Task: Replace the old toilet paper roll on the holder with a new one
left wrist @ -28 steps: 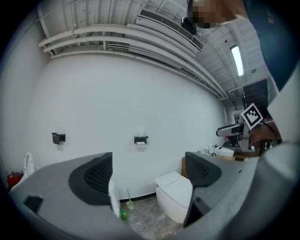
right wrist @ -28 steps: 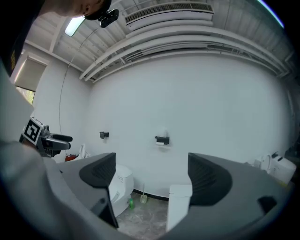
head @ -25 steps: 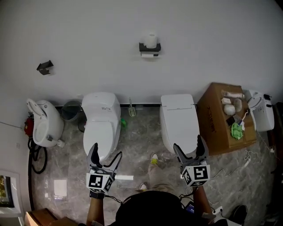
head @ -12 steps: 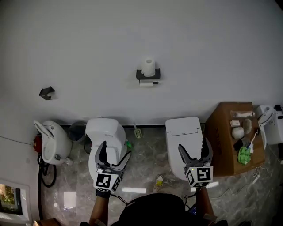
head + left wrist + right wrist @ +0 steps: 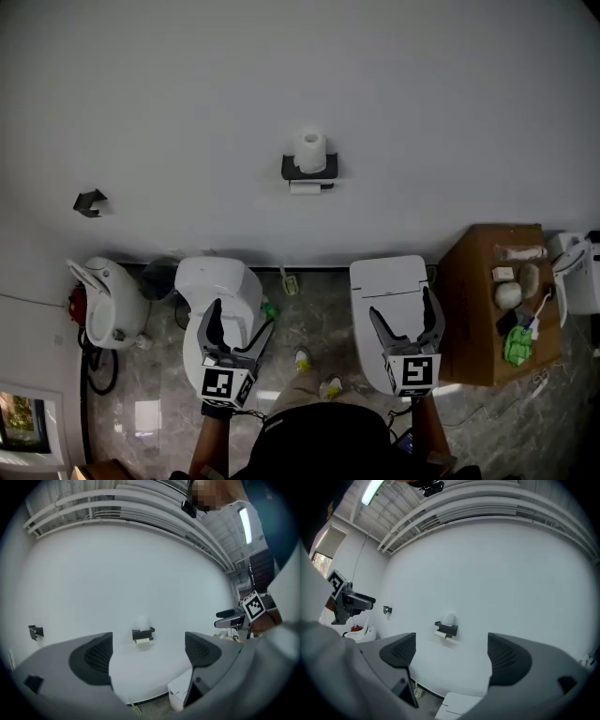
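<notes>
Both released and empty, our left hand-held gripper and right hand-held gripper face the toilet paper holder, well apart at twelve o'clock, marginally nearer the left.

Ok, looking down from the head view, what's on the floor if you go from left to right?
White urinal → grey bin → round toilet → square toilet → cardboard box → white machine.
</notes>
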{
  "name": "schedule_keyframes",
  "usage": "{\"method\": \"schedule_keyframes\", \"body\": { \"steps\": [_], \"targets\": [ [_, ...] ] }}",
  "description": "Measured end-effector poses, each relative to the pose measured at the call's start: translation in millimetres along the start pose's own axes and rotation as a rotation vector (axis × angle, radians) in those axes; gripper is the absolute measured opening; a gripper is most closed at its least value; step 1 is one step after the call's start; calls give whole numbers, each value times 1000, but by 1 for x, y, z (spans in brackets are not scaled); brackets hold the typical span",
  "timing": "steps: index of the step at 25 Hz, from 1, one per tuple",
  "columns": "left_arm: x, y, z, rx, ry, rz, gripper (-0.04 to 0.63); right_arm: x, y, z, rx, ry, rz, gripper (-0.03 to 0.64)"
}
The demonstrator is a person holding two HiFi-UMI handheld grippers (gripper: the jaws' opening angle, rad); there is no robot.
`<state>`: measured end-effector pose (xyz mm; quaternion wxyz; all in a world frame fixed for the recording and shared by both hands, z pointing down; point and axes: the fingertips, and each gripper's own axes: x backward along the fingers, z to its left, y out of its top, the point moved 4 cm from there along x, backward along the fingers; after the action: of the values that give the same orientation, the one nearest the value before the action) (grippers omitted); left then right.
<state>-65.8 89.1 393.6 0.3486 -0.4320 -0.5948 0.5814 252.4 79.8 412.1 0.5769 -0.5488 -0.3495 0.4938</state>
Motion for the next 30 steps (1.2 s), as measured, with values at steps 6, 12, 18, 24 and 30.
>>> {"method": "schedule_keyframes", "body": {
  "steps": [6, 12, 18, 24, 30],
  "targets": [
    [-46, -17, 23, 24, -27, 7, 471, -46, 1, 10, 116, 5, 13, 471],
    [-117, -18, 63, 43, -64, -5, 469, -117, 17, 8, 200, -28, 43, 471],
    [-177, -1, 90, -78, -137, -78, 470, -188, 31, 17, 277, -39, 42, 471],
    [-216, -22, 114, -56, -189, -76, 470, -235, 29, 35, 325, -28, 77, 471],
    [-234, -29, 121, -49, -205, -88, 469, -258, 24, 38, 343, -22, 96, 471]
  ]
}}
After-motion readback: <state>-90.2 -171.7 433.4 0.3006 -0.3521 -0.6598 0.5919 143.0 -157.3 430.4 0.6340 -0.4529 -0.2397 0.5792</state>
